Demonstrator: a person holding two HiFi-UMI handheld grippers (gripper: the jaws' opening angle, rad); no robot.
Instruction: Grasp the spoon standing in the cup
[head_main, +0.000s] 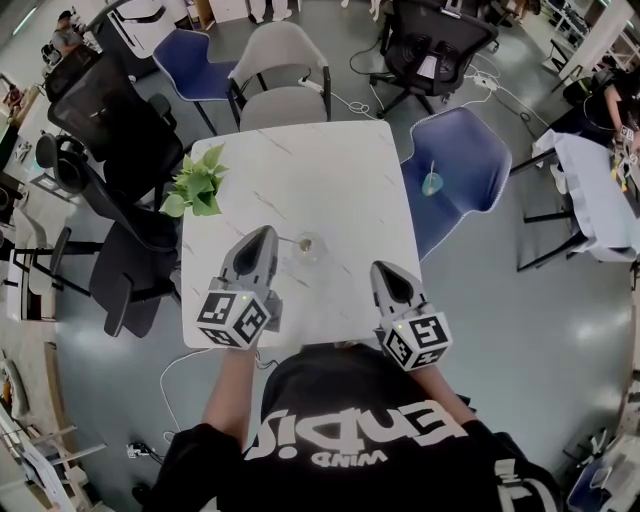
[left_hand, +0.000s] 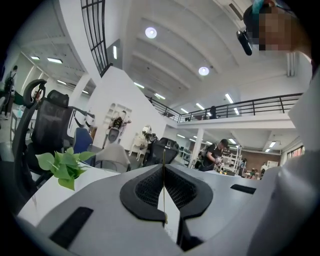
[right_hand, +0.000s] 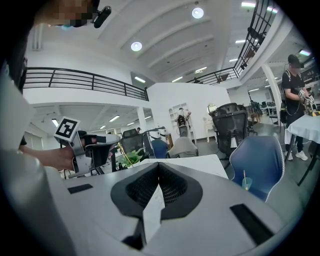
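Observation:
A thin gold spoon (left_hand: 163, 192) stands upright between the pads of my left gripper (left_hand: 163, 166), which is shut on its handle. In the right gripper view the spoon (right_hand: 122, 152) hangs slanting from the left gripper (right_hand: 102, 144), above the table. The clear glass cup (head_main: 308, 248) stands on the white marble table (head_main: 330, 170), just right of my left gripper's (head_main: 266, 234) tip. My right gripper (head_main: 383, 269) hovers over the table's near right part, its jaws closed to a point (right_hand: 159, 164) with nothing between them.
A potted green plant (head_main: 197, 183) sits at the table's left edge. A grey chair (head_main: 288, 105) stands at the far side, black office chairs (head_main: 120, 120) at the left. A blue chair (head_main: 462, 165) at the right carries a small blue cup (head_main: 432, 184).

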